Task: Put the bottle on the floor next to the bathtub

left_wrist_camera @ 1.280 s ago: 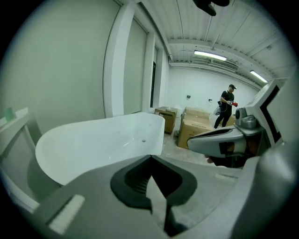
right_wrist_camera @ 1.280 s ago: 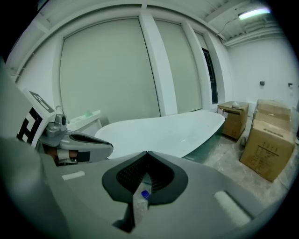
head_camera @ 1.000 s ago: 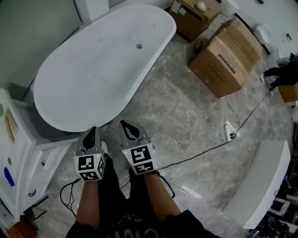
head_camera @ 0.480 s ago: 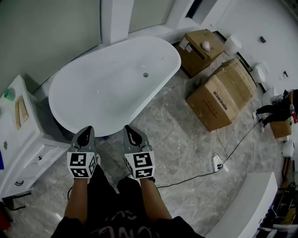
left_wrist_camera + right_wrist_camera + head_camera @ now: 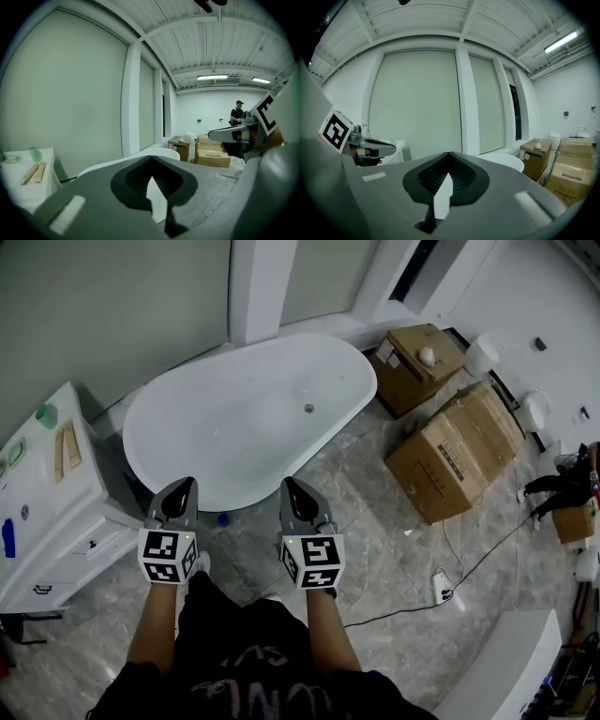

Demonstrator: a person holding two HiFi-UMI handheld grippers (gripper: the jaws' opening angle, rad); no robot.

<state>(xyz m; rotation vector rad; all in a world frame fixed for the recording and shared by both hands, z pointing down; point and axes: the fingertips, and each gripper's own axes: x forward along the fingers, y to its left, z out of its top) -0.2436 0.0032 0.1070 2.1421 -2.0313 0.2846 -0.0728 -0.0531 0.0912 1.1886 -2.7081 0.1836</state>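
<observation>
White bathtub (image 5: 248,418) is pictured beyond 2 clenched, empty grippers, the left gripper (image 5: 181,488) and the right gripper (image 5: 292,491), held side by side above a grey stone floor (image 5: 375,512)

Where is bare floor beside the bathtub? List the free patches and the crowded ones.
Free: the grey floor between the bathtub and the large cardboard box. Crowded: the narrow gap between bathtub and white cabinet; a small blue object lies by the tub's near end; a cable crosses the floor farther right.
</observation>
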